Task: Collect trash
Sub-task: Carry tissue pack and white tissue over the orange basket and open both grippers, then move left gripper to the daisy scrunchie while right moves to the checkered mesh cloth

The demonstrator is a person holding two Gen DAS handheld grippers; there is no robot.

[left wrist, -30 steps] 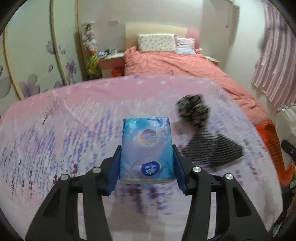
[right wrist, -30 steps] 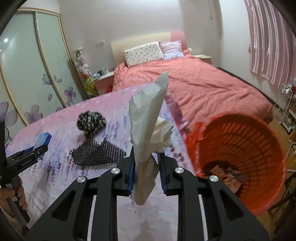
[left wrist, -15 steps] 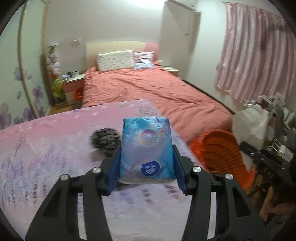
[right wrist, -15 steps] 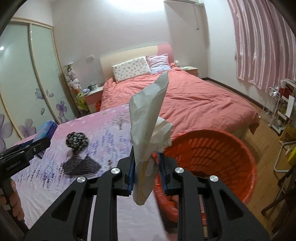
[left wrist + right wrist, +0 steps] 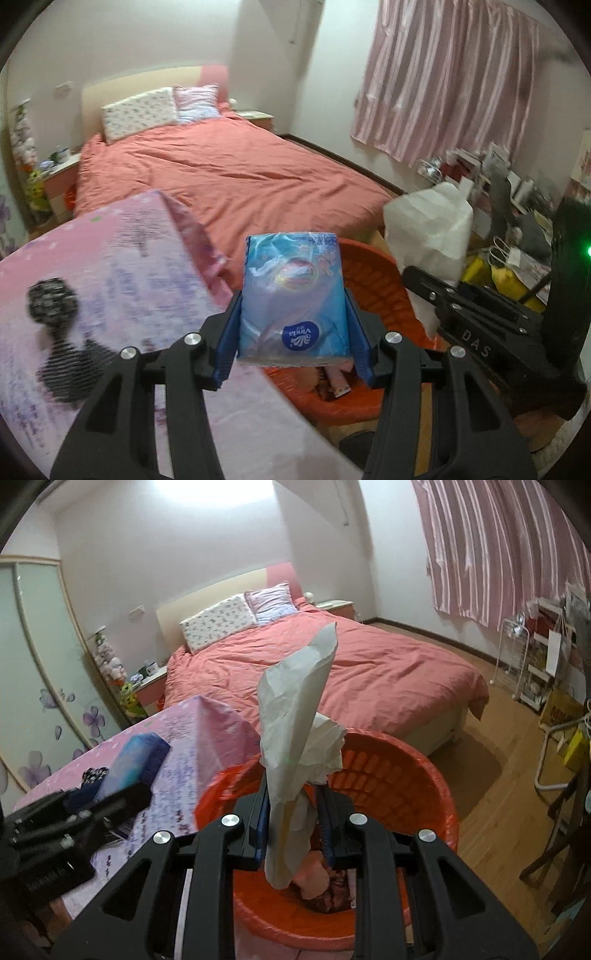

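Both claws have swung over the orange basket (image 5: 436, 775), left claw (image 5: 293, 332) pinching tissue pack (image 5: 293, 291), right claw (image 5: 291, 823) crumpled paper (image 5: 295, 720).

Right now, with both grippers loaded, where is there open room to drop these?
The round orange plastic basket has bare floor along its far wall; wrappers crowd only its near bottom. The crumpled white paper in the right gripper hangs over it. The pink floral sheet is bare toward its corner, cluttered near the black patterned cloth beside the left gripper.

Blue tissue pack (image 5: 293, 295) – orange basket (image 5: 399, 771) – white crumpled paper (image 5: 299, 720)
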